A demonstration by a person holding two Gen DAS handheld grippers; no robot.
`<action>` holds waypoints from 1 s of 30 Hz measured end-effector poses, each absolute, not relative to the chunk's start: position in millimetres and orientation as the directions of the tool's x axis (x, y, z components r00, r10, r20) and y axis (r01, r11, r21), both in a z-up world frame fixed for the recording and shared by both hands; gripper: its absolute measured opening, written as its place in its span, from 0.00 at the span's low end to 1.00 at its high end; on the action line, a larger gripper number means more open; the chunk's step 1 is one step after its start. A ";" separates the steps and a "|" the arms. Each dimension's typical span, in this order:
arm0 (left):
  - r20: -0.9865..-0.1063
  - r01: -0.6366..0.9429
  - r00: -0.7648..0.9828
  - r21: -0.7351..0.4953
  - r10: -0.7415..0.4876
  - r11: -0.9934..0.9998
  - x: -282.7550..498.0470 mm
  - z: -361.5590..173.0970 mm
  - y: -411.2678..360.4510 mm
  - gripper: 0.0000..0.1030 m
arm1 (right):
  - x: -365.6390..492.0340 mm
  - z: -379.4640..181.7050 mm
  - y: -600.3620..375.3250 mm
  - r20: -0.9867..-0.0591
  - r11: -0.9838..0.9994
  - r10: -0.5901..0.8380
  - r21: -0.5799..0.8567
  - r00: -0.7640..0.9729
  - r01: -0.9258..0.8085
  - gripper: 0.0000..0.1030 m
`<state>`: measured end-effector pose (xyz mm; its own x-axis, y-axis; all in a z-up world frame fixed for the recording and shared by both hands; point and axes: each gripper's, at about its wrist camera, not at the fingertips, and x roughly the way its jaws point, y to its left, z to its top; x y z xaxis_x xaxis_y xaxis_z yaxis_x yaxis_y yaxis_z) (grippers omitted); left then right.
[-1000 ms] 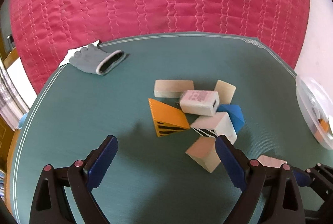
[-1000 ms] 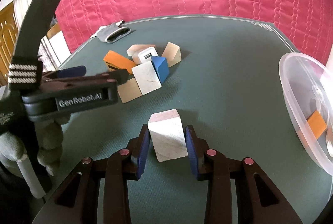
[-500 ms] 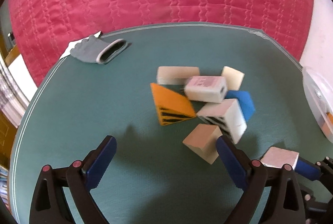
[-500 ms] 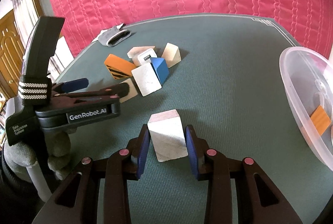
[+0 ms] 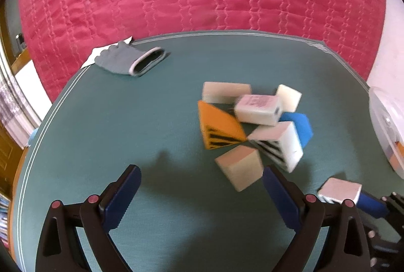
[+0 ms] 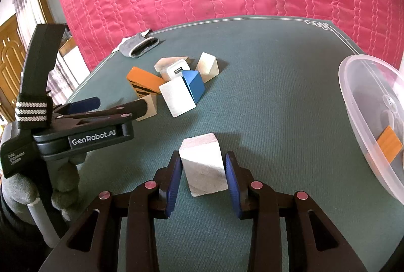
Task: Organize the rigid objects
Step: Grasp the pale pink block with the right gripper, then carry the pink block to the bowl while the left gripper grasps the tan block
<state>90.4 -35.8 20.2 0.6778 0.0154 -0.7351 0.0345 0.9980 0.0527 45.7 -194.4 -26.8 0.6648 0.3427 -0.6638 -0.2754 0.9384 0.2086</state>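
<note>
With the right gripper [image 6: 203,174] clamping the white block [image 6: 203,166] between its jaws above the counter [image 6: 265,100], the clear bin [image 6: 363,105] lies at two o'clock, while the left gripper [image 5: 202,193] gapes wide near the pile [image 5: 252,125].

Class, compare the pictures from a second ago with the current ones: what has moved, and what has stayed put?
The left gripper, fingers wide open and empty, has swung left, so the block pile now sits further right in its view and its tan block lies nearer the right finger. Unchanged: the right gripper stays shut on the white block, and the pile, the grey glove and the plastic tub lie as before.
</note>
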 end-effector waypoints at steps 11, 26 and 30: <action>-0.773 0.026 0.635 0.020 -0.001 0.999 111.1 7.2 -45.3 0.77 | 45.7 -26.9 -195.1 -0.663 0.938 0.343 0.210 0.666 -0.274 0.34; -0.742 0.051 0.668 -0.018 -0.048 0.999 91.1 14.4 -43.3 0.37 | 45.3 -27.0 -195.2 -0.661 0.939 0.341 0.211 0.668 -0.270 0.34; -0.703 0.057 0.711 0.045 -0.009 0.997 81.4 21.1 -54.1 0.37 | 44.8 -25.2 -199.8 -0.656 0.939 0.342 0.219 0.673 -0.264 0.34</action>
<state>81.4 -54.1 21.1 0.7107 -0.0092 -0.7034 0.0571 0.9974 0.0446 44.8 -199.8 -25.2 0.6731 0.3422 -0.6557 -0.2637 0.9393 0.2195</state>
